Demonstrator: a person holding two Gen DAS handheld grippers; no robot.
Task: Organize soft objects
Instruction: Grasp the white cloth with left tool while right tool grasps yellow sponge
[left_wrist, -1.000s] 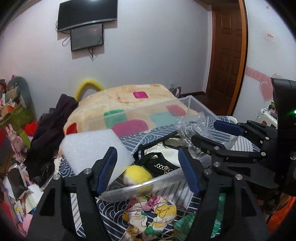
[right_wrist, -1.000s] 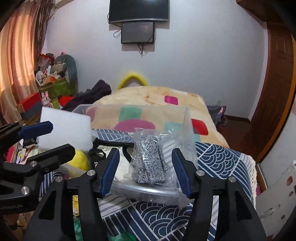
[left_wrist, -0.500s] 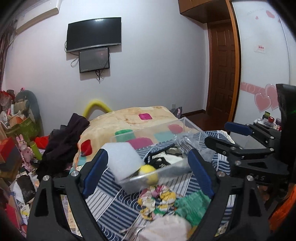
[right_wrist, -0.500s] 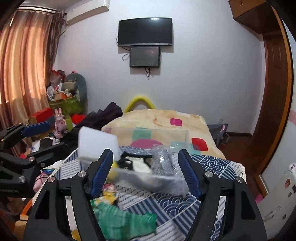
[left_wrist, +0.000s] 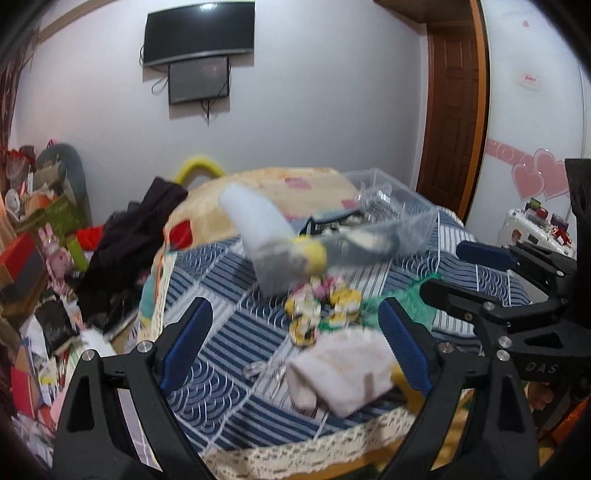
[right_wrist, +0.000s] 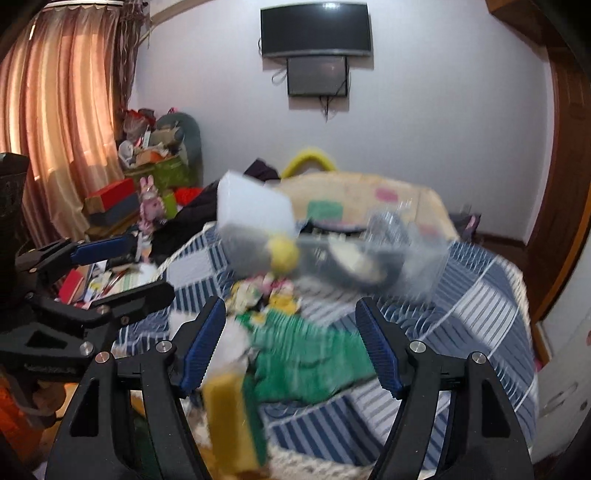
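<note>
Both grippers hung side by side above the near edge of the table, each aimed forward and slightly down along its fingers toward the far wall. The left gripper (left_wrist: 295, 339) had its blue-padded fingers spread wide with nothing between them; the right gripper (right_wrist: 291, 343) was likewise spread wide and held nothing. In the left view the right gripper (left_wrist: 476, 273) showed at the right edge, apart from the left one. The clear bin (left_wrist: 399, 221) stood on the striped cloth (left_wrist: 221, 291) at the far side of the table, its long axis running left to right across the view, with one end angled away toward the door. A white foam block (left_wrist: 255, 218) stood tilted at the bin's left end, leaning leftward above the rim. Just beside it lay a yellow ball (left_wrist: 314, 254) against the near wall, though blur hid whether it was inside. A crinkled plastic bag (right_wrist: 391, 225) sat at the bin's right end. In front of the bin lay a floral cloth (left_wrist: 325, 302), and touching it on the near side a green cloth (right_wrist: 306, 350). A white cloth (left_wrist: 340, 369) lay close to the near edge, below the left gripper's fingers. A yellow sponge (right_wrist: 232, 417) lay at the near edge, its long axis pointing away from the camera, between the right gripper's fingers in view but not touched by them.
</note>
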